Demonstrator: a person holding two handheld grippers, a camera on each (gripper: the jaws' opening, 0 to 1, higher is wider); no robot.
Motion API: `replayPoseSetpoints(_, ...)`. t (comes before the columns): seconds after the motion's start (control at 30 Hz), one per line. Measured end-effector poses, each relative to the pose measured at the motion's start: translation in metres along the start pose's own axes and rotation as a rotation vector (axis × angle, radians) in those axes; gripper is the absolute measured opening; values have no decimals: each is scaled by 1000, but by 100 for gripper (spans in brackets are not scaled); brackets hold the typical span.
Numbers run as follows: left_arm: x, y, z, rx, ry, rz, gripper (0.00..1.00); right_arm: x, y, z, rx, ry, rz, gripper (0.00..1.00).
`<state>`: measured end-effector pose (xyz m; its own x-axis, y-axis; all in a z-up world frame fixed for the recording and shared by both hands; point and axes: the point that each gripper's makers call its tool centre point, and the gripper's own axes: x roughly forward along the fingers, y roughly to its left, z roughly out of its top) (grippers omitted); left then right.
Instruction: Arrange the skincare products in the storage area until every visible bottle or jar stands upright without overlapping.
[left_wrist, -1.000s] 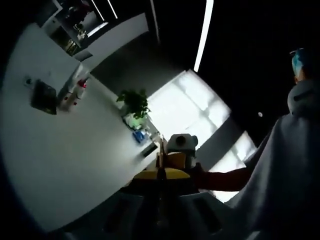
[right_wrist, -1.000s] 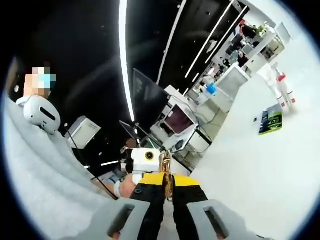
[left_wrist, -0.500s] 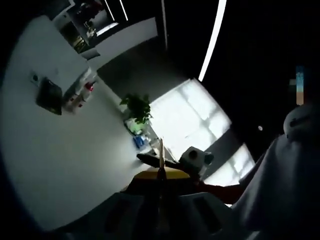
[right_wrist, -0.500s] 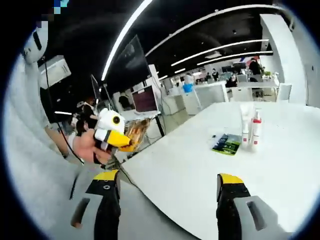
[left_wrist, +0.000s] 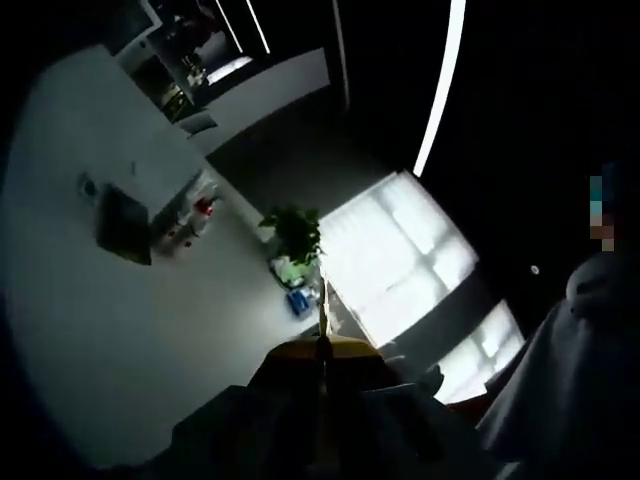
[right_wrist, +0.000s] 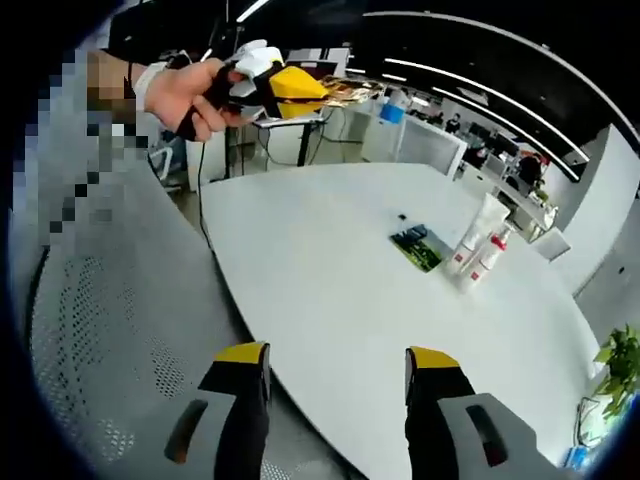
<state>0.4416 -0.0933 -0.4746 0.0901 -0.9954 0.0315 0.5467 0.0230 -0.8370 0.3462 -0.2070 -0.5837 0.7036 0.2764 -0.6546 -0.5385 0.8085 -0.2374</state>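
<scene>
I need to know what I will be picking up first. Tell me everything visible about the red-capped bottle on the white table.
The red-capped bottle is slim, pale-bodied with a red top, looks plastic, and stands upright on the white table. A taller white tube stands close beside it, and a dark green flat packet lies nearby. Whether bottle and tube touch cannot be told. In the left gripper view it is small and dim.

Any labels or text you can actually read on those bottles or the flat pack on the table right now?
None can be read.
White tube: no print legible, too small.
Red-capped bottle: label too blurred to read.
Flat green-and-black pack: printed, but too small to make out.
In the left gripper view the same items are dark and tiny; nothing legible.
</scene>
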Motion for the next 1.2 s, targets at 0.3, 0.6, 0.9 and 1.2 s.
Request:
replayPoseSetpoints(0.3,2,15,39,3,-43,31,0,-4,2,0,-139,-14,12,21)
replayPoseSetpoints(0.6,0,32,66,-14,-85,64,0,-11,-17,-16,-226,82,-61,4)
replayPoseSetpoints(0.9,7,51,77,-29,-68,91,0,-10,-28,-13,-206,61,-128,0)
replayPoseSetpoints(1.2,8,78,99,-36,-50,138,0,1,-19,-3,-154,3,-141,37)
